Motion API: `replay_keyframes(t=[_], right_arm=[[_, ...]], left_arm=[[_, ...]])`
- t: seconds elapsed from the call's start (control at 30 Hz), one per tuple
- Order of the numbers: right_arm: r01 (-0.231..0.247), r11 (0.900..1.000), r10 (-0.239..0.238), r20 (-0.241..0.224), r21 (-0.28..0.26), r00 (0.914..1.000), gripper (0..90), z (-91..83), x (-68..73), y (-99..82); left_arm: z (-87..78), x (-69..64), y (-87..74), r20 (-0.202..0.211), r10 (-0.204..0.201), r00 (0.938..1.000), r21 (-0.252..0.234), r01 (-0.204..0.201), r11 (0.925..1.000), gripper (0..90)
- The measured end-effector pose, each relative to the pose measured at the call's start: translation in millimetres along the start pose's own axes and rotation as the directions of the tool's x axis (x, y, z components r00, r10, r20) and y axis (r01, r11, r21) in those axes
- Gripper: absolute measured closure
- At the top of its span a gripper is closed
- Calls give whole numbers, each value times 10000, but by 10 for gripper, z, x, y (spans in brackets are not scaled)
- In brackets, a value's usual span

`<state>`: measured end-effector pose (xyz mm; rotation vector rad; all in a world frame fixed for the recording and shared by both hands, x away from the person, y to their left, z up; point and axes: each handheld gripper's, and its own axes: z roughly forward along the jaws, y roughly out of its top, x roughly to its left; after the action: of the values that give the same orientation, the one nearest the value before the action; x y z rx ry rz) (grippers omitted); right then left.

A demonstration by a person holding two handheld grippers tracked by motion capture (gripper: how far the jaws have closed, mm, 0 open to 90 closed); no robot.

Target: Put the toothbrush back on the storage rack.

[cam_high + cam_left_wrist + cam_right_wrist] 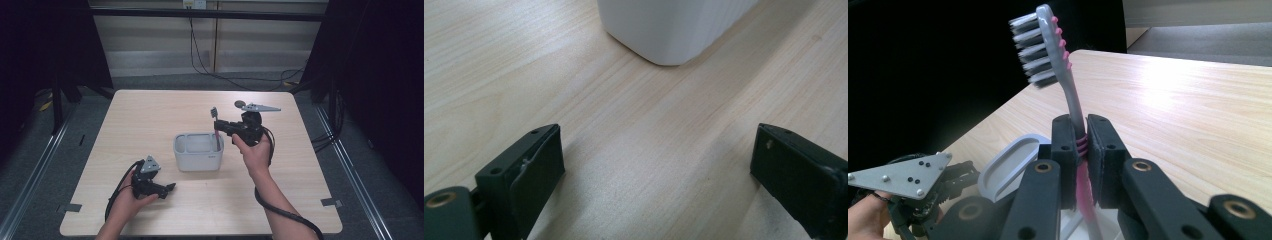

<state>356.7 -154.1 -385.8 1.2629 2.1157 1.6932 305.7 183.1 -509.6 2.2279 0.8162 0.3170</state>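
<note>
A grey and pink toothbrush (1068, 85) stands upright with its bristle head on top, and my right gripper (1081, 131) is shut on its neck. In the high view the right gripper (218, 125) holds the toothbrush (215, 116) over the right side of a white holder cup (198, 159). The pink handle reaches down into the cup. My left gripper (169, 188) rests low over the table in front of and to the left of the cup. Its jaws stand wide open (656, 150) with bare wood between them, and the cup's corner (674, 30) lies ahead.
The wooden table (150, 115) carries the cup near its middle. In the right gripper view the cup's rim (1008, 165) and the left gripper's grey plate (898, 175) sit at the lower left. Cables trail from both grippers.
</note>
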Motion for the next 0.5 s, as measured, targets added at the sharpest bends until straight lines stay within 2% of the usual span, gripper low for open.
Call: replay_keyframes(t=[0.5], right_arm=[[19, 9999, -18, -50, 155, 10000, 825, -36, -44, -124]], left_arm=[[-2, -4, -2, -27, -27, 10000, -17, 27, 10000, 67]])
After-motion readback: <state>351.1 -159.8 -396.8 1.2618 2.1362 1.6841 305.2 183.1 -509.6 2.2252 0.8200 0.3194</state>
